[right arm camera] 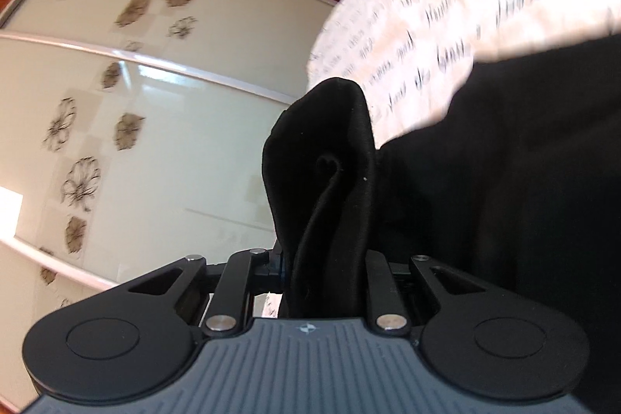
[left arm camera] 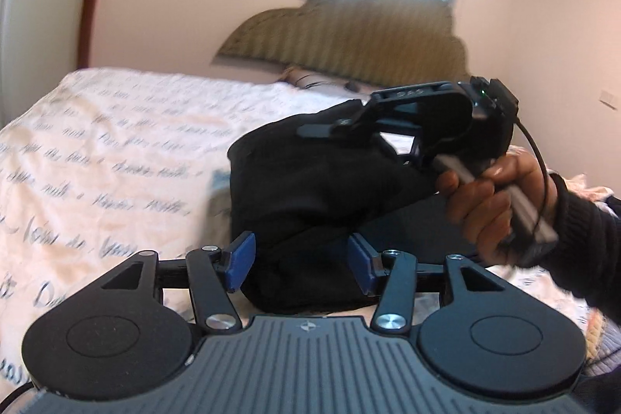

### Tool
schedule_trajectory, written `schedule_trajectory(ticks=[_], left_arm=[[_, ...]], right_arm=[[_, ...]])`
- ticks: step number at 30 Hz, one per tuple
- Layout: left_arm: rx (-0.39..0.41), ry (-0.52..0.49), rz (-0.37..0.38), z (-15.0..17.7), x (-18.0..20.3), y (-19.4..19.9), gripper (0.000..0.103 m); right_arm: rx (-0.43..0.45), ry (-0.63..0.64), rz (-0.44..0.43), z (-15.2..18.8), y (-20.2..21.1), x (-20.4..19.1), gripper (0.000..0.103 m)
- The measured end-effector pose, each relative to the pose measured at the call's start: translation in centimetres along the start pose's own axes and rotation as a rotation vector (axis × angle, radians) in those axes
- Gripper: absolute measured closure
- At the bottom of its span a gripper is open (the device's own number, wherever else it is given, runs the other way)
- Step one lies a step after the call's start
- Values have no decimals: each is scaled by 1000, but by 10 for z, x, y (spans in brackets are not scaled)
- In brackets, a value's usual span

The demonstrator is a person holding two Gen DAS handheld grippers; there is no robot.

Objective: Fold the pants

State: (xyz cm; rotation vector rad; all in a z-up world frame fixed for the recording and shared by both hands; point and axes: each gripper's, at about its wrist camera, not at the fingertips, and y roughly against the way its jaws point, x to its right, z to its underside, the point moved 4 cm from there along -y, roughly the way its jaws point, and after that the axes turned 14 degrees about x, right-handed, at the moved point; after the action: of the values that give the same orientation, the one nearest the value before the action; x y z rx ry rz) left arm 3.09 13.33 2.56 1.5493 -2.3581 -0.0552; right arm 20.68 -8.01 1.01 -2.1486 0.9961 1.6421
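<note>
The black pants (left arm camera: 310,189) sit bunched in a heap on the bed cover (left arm camera: 116,142), straight ahead of the left tongs (left arm camera: 300,264) and partly between their blue pads (left arm camera: 240,260). Those tongs stand about half open; the pads flank the near edge of the heap, and I cannot tell for sure that they touch the cloth, so I judge nothing held there.

The right tongs (right arm camera: 326,270) are narrow and clamped on a fold of the pants (right arm camera: 322,181), which stands up out of the jaws; the rest of the cloth trails off to their right. In the left camera's view these tongs, with the hand (left arm camera: 489,204) holding them, come in from the right over the far side of the heap, so the right hand has the cloth and the left is nearest the free edge.

The heap shows no clear long axis as it lies. To the left of the left tongs the bed cover lies bare, with the headboard (left arm camera: 349,37) far ahead, so that side gives open room for spreading or laying over a fold.
</note>
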Motion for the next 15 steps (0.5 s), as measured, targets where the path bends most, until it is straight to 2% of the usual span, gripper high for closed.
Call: schedule_trajectory(ticks=[4,9,12,14,15], left_arm=[[19,13,87,1,20,-3,40],[-6,44,228,11,57,-32,39],[-34,30,280,17,78,-63,39],[-67,45,308,19,87,-87,39],[-97,48,297,21,90,-99,39]], right_arm=[[-6,78,28,-39,64,-1,86],[0,104,212,-74,141,42,86],[18,65,307,-80,162,82,86],[21,31,331,-76,164,103,86],[24,15,327,-75,163,109,86]])
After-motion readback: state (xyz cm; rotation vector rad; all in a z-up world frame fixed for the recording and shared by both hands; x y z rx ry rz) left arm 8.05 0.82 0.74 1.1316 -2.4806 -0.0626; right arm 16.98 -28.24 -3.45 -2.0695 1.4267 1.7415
